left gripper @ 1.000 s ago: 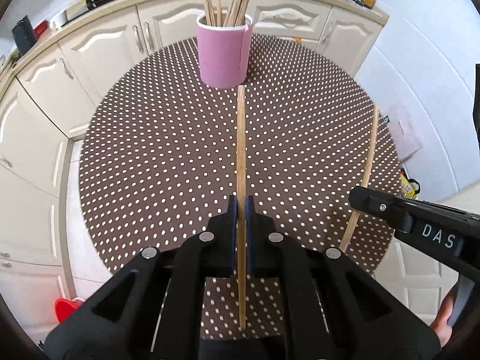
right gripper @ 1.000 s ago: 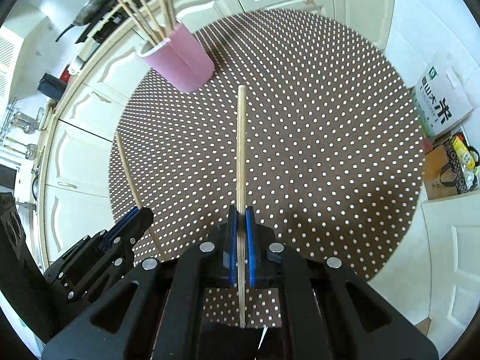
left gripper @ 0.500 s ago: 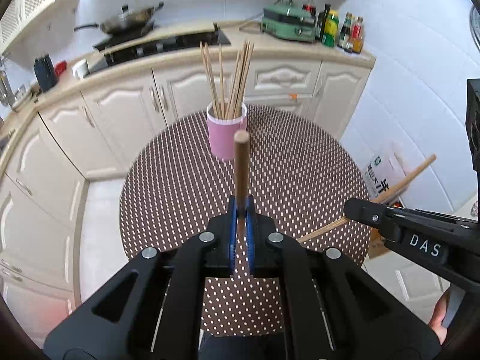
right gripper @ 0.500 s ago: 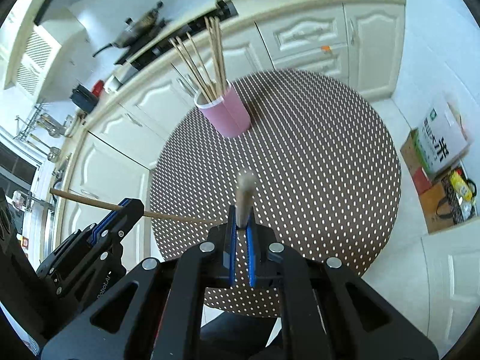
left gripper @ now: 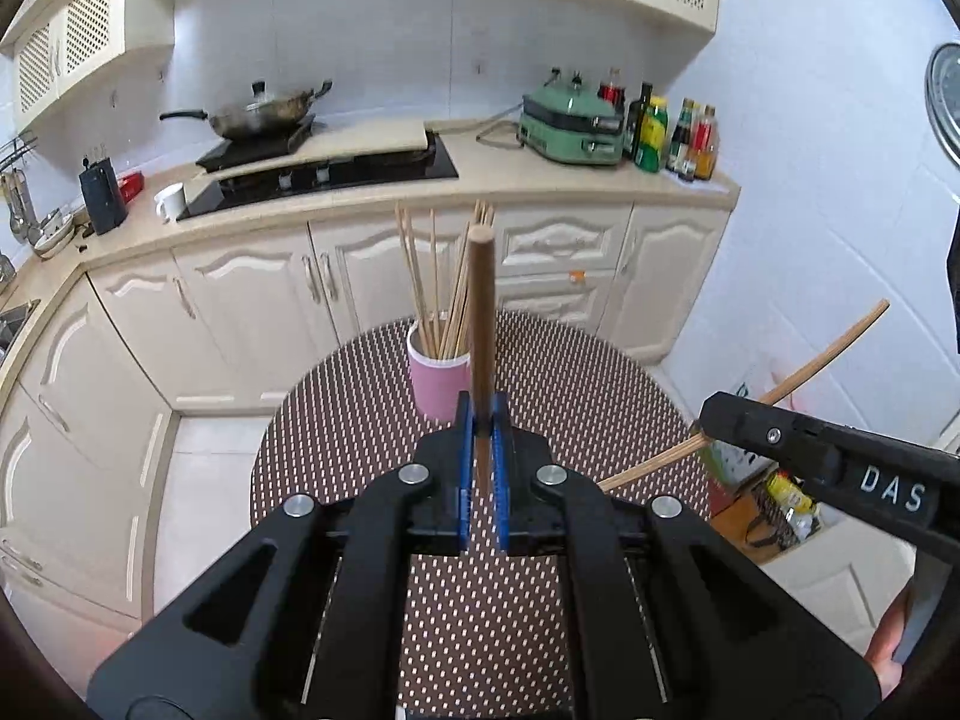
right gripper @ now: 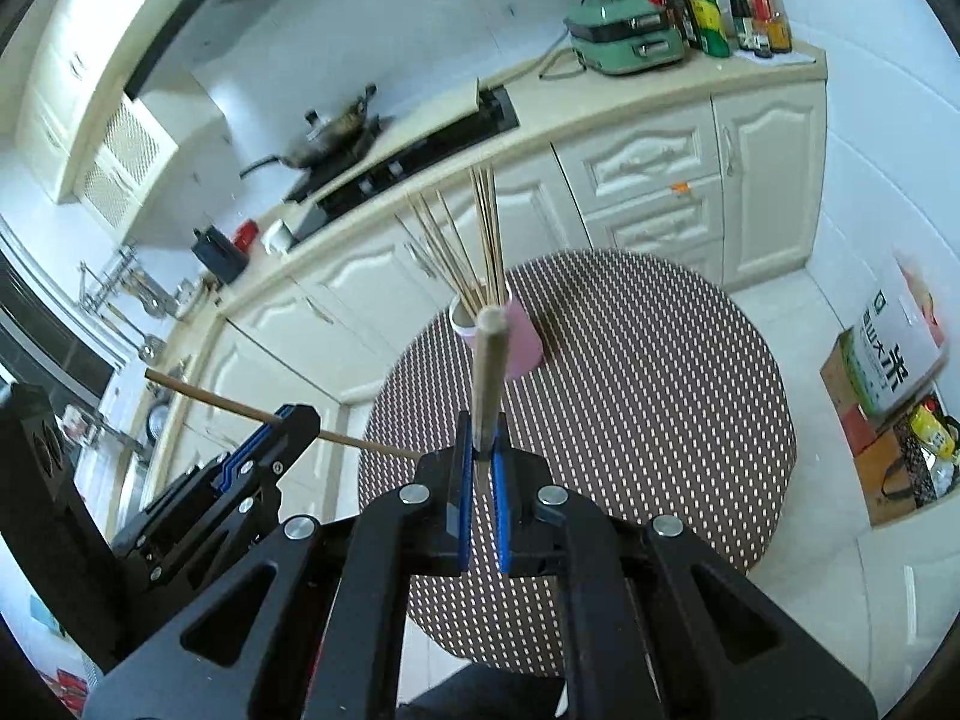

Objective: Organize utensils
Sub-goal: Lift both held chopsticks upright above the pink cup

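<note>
My left gripper [left gripper: 482, 420] is shut on a wooden chopstick [left gripper: 481, 312] that points forward and up, high above the round dotted table [left gripper: 372, 420]. My right gripper [right gripper: 482, 432] is shut on a second chopstick [right gripper: 489, 372], also raised. Each view shows the other gripper: the right one [left gripper: 708, 420] at the right with its chopstick [left gripper: 828, 354], the left one [right gripper: 294, 420] at the left with its chopstick [right gripper: 210, 396]. A pink cup [left gripper: 438, 381] [right gripper: 522, 342] holding several chopsticks stands at the table's far side, ahead of both grippers.
Cream kitchen cabinets [left gripper: 252, 300] and a counter with a wok [left gripper: 264, 111], a green appliance [left gripper: 570, 132] and bottles [left gripper: 684, 132] run behind the table. A rice bag [right gripper: 894, 354] and boxes sit on the floor at the right. A hand [left gripper: 888, 636] shows at lower right.
Both grippers have risen well above the table, each carrying its chopstick. The views have tipped up, so the counter and wall cabinets now show and the table looks smaller.
</note>
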`<state>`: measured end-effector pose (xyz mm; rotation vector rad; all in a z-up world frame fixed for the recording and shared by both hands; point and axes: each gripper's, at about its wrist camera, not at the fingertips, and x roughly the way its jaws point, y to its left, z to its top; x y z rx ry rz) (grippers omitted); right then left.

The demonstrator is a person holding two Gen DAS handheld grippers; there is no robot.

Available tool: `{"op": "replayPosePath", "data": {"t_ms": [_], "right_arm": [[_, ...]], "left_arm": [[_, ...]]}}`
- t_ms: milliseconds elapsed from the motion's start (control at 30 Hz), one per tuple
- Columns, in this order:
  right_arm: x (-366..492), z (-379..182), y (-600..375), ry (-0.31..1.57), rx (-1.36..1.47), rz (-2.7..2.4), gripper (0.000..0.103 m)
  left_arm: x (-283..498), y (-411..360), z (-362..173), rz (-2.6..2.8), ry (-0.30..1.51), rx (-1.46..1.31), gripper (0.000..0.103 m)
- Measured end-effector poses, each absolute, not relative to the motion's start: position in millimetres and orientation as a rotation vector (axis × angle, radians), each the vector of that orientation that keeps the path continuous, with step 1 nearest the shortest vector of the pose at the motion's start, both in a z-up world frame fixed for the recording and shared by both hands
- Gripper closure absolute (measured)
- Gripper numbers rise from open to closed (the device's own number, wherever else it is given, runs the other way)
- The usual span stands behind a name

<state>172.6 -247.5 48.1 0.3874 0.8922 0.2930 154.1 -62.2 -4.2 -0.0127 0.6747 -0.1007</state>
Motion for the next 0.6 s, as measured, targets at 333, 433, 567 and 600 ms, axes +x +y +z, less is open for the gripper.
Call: {"op": "replayPosePath", "data": {"t_ms": [333,433,567,600], "right_arm": [[220,59,-237,0.83,0.382,0.321,0.098],[241,47,-232,0.831,0.39,0.317,0.098],[275,26,-229,0.837,0.403,0.295,0.098],[284,23,-228,0.838,0.408,0.295,0.098]], "left_arm": [[202,-49,-1,-0.107,0.688,-0.037,0.097],[225,-43,-14,-0.113,0.697,-0.053,0.097],[259,-37,-32,-0.111,0.693,-0.038,0.097],[270,-35,-36,-0.114,0.702,-0.041,0.097]]}}
